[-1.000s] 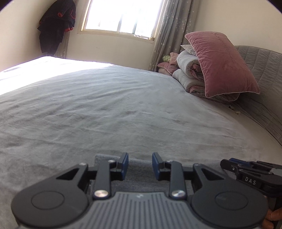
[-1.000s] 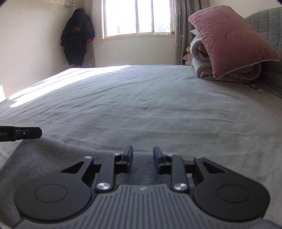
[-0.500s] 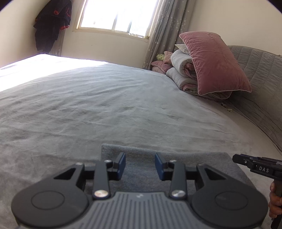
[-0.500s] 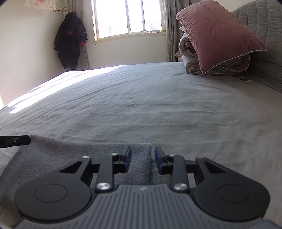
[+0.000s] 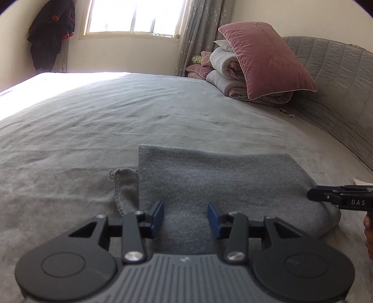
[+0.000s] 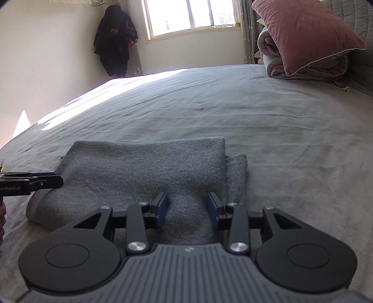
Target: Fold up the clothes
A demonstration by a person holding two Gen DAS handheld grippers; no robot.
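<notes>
A folded grey knit garment lies flat on the grey bed; a loose cuff with a seam sticks out at its left side. My left gripper hovers over the garment's near left part, its jaws opening with nothing pinched between the blue pads. In the right wrist view the same garment lies ahead, and my right gripper is over its near right part, jaws opening, pads clear of the cloth. Each gripper's tip shows at the other view's edge.
A pink pillow leans on rolled quilts by the grey padded headboard at the back right. A dark coat hangs in the far left corner beside the window. A hand shows at the right edge.
Both grippers have drawn back towards me, so the whole folded garment now shows in front of them. Both pairs of jaws have spread wider.
</notes>
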